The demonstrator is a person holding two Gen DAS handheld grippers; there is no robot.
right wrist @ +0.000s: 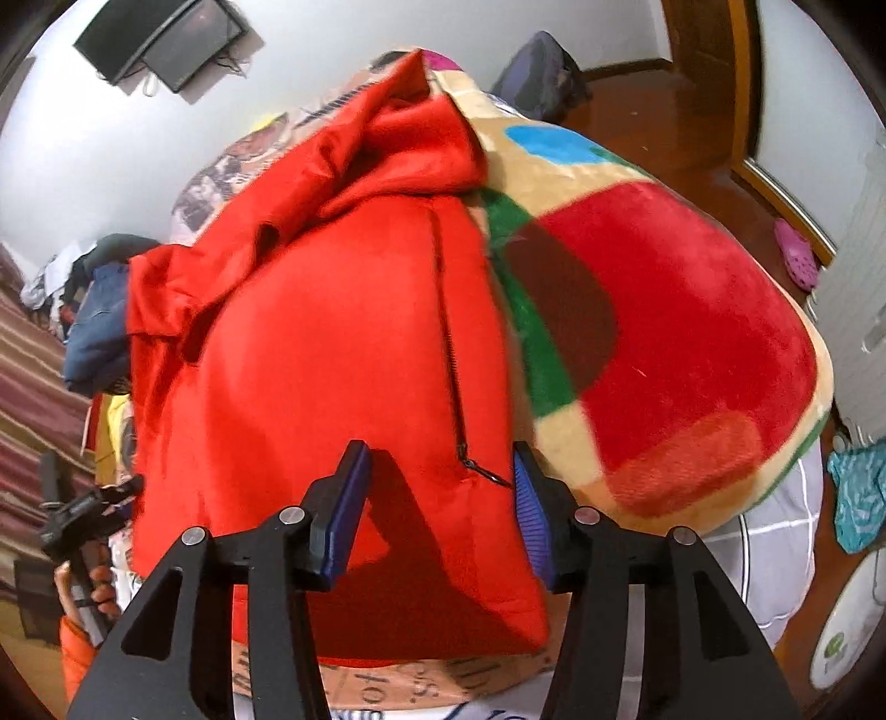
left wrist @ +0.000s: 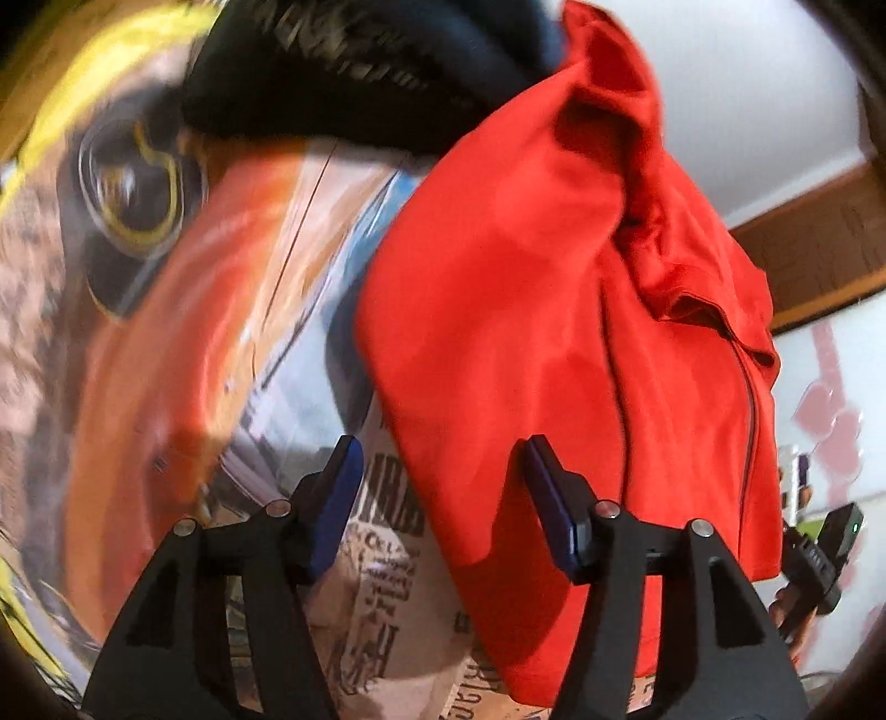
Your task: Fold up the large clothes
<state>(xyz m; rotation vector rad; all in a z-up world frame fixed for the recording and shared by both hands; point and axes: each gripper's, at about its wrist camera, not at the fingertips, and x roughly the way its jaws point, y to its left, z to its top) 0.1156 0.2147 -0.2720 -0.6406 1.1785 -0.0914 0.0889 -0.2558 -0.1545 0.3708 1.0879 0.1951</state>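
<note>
Left wrist view, nearest first: the left gripper (left wrist: 443,498) has its blue-padded fingers (left wrist: 338,498) spread, pinching nothing; the edge of the red jacket (left wrist: 515,310) lies between them without either pad pressing it. Under the fingers is a printed bedcover (left wrist: 382,598) with lettering, blurred by motion. The red jacket lies folded on it and runs away from the camera, its zipper (left wrist: 750,421) down the right side. Past it, a dark garment (left wrist: 354,72) sits at the top. At the right edge, a hand (left wrist: 797,615) grips a black handle.

Right wrist view: the right gripper (right wrist: 440,509) also has its fingers (right wrist: 346,504) spread and free, standing over the jacket's near hem, the zipper pull (right wrist: 487,471) just inside the right finger. The red jacket (right wrist: 310,354) lies on the bed; beside it, to the right, a plush blanket (right wrist: 681,332) with red, green and blue patches. Farther left is a pile of clothes (right wrist: 94,310), and on the far wall a dark screen (right wrist: 160,39).
</note>
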